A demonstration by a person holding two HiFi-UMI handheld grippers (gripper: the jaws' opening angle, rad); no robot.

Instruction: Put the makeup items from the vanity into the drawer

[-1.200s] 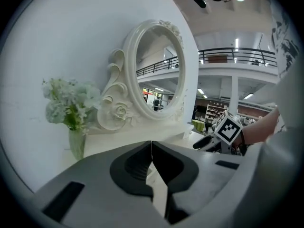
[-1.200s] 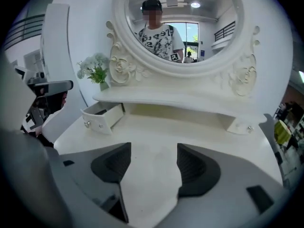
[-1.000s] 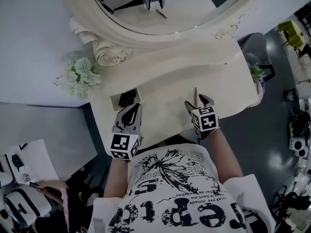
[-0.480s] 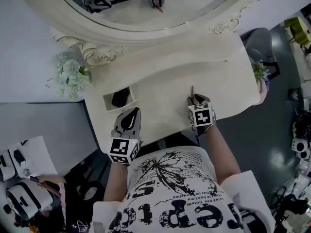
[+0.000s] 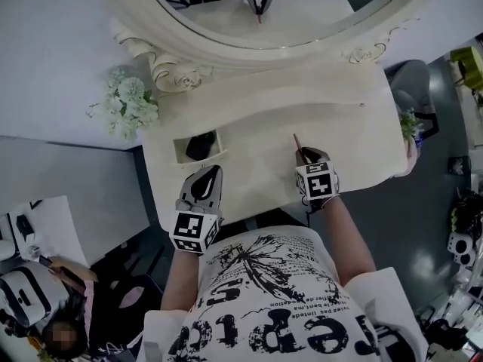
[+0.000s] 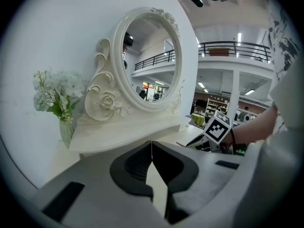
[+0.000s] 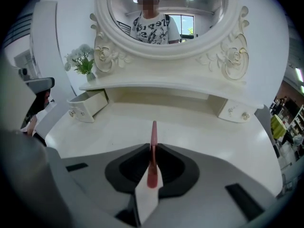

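Right gripper [image 5: 303,155] jaws just closed onto pink pencil [image 7: 153,129], left gripper [image 6: 152,146] jaws together

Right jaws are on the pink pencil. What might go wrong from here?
1. The right gripper has just been closing its jaws on the thin pink pencil, pinched only at their tips; it may pivot or slip on lifting.
2. The open drawer is small and already holds a dark item, so the long pencil might catch its rim.

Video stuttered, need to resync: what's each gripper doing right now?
Left gripper: shut, empty.
Right gripper: just been closing, now shut on the pink makeup pencil.
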